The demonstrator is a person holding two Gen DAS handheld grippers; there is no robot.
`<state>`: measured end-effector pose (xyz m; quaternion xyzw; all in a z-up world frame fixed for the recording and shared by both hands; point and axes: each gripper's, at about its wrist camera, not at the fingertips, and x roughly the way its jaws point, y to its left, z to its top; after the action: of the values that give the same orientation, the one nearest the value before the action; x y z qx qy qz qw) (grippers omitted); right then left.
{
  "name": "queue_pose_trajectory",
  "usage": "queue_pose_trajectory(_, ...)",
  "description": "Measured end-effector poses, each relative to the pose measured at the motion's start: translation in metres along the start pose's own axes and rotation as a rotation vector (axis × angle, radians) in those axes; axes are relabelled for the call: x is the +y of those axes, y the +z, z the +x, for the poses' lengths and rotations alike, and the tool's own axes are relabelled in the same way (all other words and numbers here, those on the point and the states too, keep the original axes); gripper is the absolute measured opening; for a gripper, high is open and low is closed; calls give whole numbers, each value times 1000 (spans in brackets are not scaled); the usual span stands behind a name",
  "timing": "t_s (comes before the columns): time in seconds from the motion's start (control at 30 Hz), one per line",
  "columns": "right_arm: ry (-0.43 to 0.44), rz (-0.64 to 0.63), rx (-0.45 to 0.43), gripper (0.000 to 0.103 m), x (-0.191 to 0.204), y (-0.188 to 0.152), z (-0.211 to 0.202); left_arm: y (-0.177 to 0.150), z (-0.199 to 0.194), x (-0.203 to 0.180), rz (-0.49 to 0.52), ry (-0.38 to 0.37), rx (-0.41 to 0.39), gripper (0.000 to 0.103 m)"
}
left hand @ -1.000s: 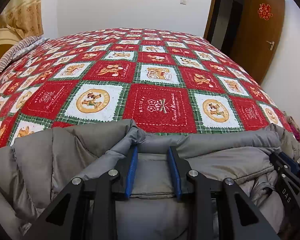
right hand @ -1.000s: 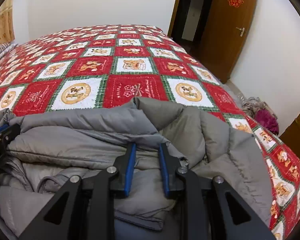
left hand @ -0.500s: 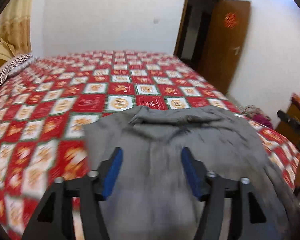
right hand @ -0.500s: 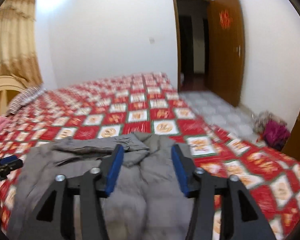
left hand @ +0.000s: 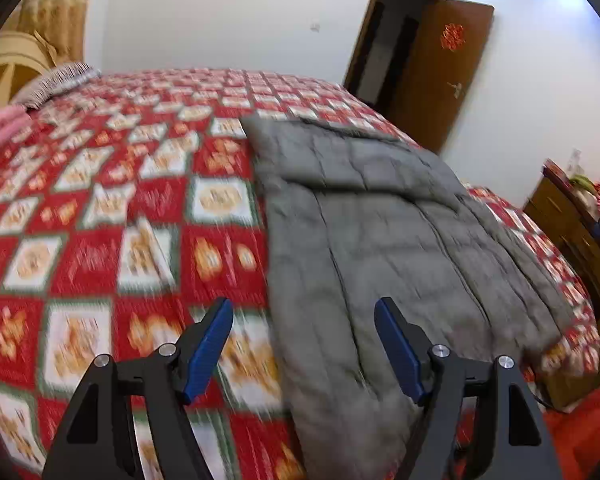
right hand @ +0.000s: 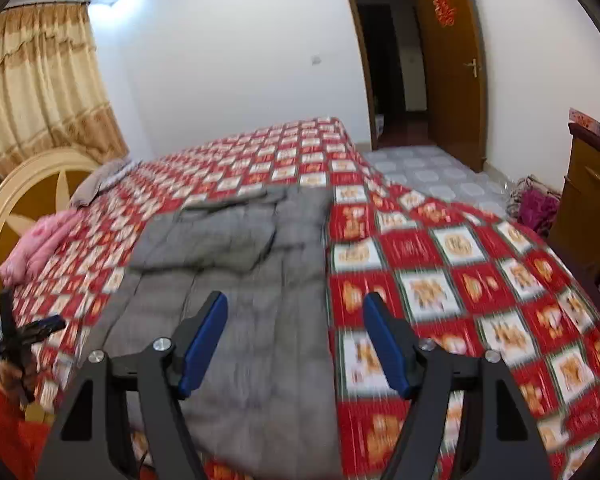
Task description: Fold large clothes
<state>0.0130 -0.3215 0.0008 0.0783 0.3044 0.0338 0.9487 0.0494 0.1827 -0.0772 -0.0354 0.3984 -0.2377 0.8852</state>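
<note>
Fingers: your left gripper (left hand: 303, 354) and right gripper (right hand: 295, 344) hang spread, empty, above the coat (left hand: 400, 248); pinch matching hem corners, fold squarely.

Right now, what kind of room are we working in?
Most likely a home bedroom: a large bed under a red patchwork quilt, a rounded headboard, curtains, and a grey padded jacket lying on it.

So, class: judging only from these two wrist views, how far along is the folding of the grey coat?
Done: the grey padded coat lies flat on the red patchwork bedspread as a long rectangle, its far end folded over. In hand: nothing; the left gripper and right gripper are both open, above it. Left: probably folding it shorter, though that is a guess.
</note>
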Motion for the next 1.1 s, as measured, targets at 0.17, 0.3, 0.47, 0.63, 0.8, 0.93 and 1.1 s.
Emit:
queue_pose_trajectory(0.17, -33, -88, 90, 72, 12, -40, 11, -16, -14, -3, -26, -206, 46, 74)
queue_pose_trajectory(0.3, -74, -37, 165, 72, 3, -69, 35, -16, -33, 1, -30, -223, 89, 74)
queue_pose_trajectory(0.47, -91, 34, 123, 72, -15, -73, 37, -3, -130, 22, 108, -59, -53, 74)
queue_pose_trajectory(0.63, -62, 43, 127, 72, -18, -81, 38, -1, -176, 43, 159, 66, -97, 86)
queue_pose_trajectory(0.8, -64, -1, 210, 72, -9, -97, 61, -11, -107, 26, 201, 103, -126, 87)
queue_pose_trajectory(0.93, -109, 3, 239, 72, -12, -106, 67, -13, -37, 5, 238, 71, -15, 87)
queue_pose_trajectory(1.1, -59, 68, 264, 72, -20, -115, 67, -17, 26, -3, 108, -129, 93, 87)
